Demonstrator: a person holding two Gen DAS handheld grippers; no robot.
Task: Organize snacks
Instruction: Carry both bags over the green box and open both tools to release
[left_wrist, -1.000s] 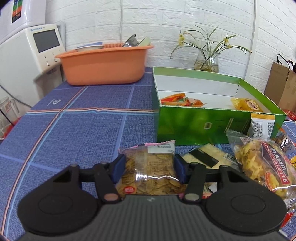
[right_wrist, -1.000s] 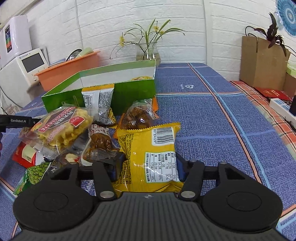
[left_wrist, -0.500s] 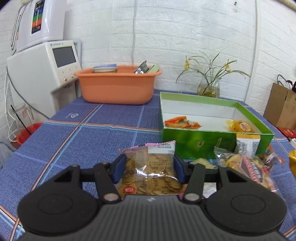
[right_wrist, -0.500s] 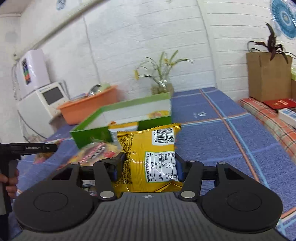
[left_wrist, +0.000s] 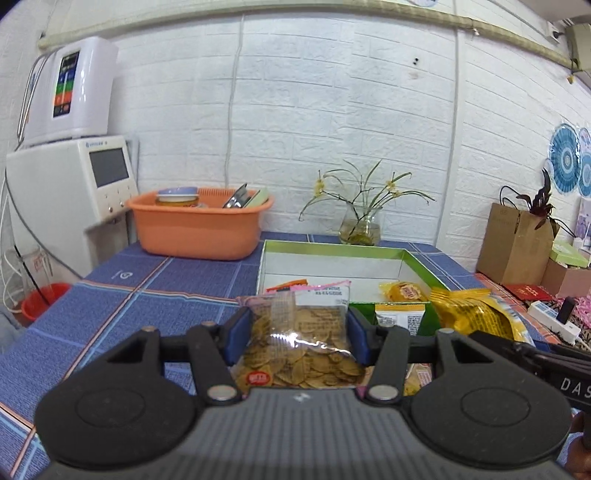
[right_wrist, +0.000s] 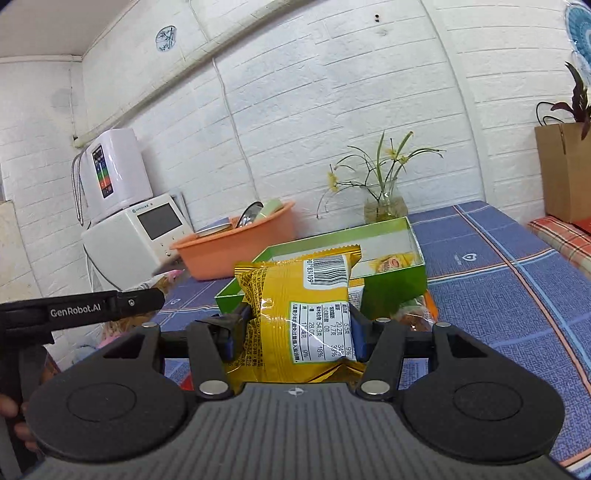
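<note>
My left gripper (left_wrist: 297, 332) is shut on a clear packet of round brown crackers (left_wrist: 299, 343) and holds it up in front of the green box (left_wrist: 417, 264). My right gripper (right_wrist: 295, 332) is shut on a yellow snack packet (right_wrist: 295, 314) with a barcode, also lifted off the table; that packet shows in the left wrist view (left_wrist: 476, 314). The green box (right_wrist: 391, 280) holds an orange packet (left_wrist: 286, 285) and a yellow packet (left_wrist: 404, 291). A white-and-yellow packet (left_wrist: 399, 317) leans on its front wall.
An orange basin (left_wrist: 199, 229) with dishes stands at the back left, beside a white appliance (left_wrist: 70, 195). A glass vase with flowers (left_wrist: 360, 225) is behind the box. A brown paper bag (left_wrist: 513, 243) stands to the right. More snacks (right_wrist: 413, 317) lie below the box.
Both grippers have risen from the table with their packets. The views have tilted up, so the snack pile has dropped mostly out of sight. The box now sits lower in both views.
</note>
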